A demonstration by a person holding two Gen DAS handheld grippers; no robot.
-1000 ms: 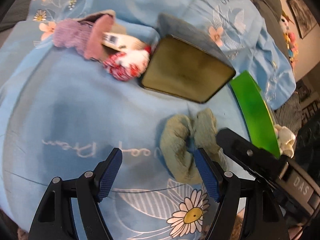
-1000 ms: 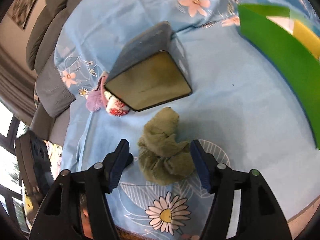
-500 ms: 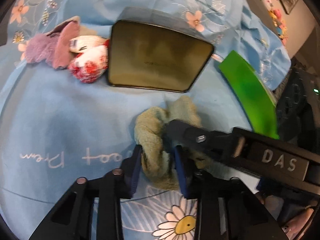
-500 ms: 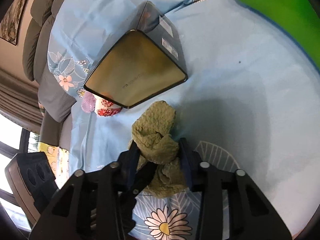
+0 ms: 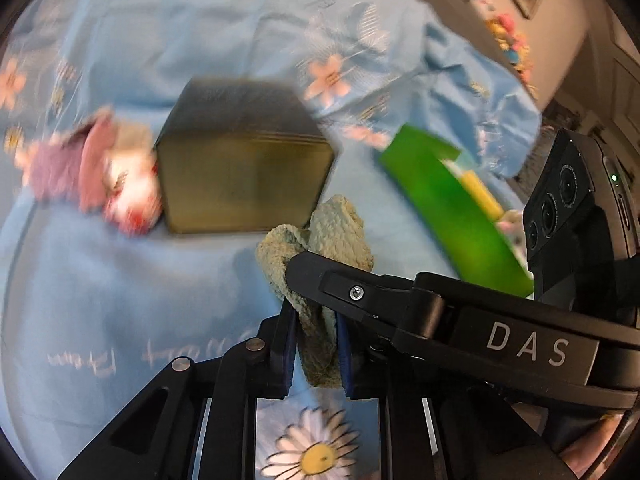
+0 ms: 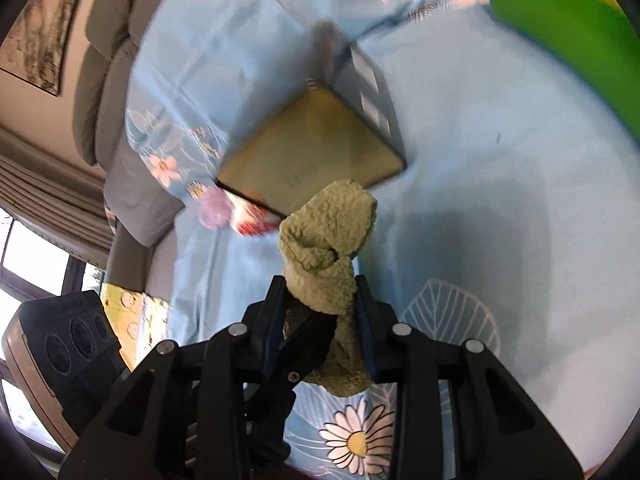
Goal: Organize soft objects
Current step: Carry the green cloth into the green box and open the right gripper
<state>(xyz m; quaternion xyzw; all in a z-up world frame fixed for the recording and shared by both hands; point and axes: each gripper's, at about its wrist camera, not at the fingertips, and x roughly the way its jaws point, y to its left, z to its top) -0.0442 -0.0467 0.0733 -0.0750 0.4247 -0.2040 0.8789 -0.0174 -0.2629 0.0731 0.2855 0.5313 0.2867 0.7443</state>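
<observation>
Fingers of the left gripper (image 5: pixel 316 354) were pinched on the lower fold of a green fuzzy cloth (image 5: pixel 332 236); fingers of the right gripper (image 6: pixel 320 320) were pinched on the same cloth (image 6: pixel 328 240) from the other side. The cloth stood bunched between the two grippers, its upper end just in front of the box.

Surface: a light blue floral sheet (image 5: pixel 120 280) covered the tabletop, printed with pink blossoms, a white daisy (image 5: pixel 312 452) near the left gripper, leaf outlines and a line of white script.

Items in the left wrist view, left to right:
- Small pile of soft things (image 5: pixel 92 172), purple, pink and red-and-white, blurred, touching the box's left side.
- Dark box with an olive-gold face (image 5: pixel 244 176), resting on the sheet.
- Green fuzzy cloth, held as above.
- Green container (image 5: pixel 452 216), its wall bright green, with yellow and white contents showing at its far edge.
- Black camera housing with three lenses (image 5: pixel 560 196) on the right gripper, lettered "DAS" along its arm.

Room, from the right wrist view, left to right: a window with daylight, a framed picture (image 6: pixel 44 36) on a beige wall, grey sofa cushions (image 6: pixel 108 40) behind the sheet. In the left wrist view, colourful toys (image 5: pixel 512 48), blurred, lay at the far right.
</observation>
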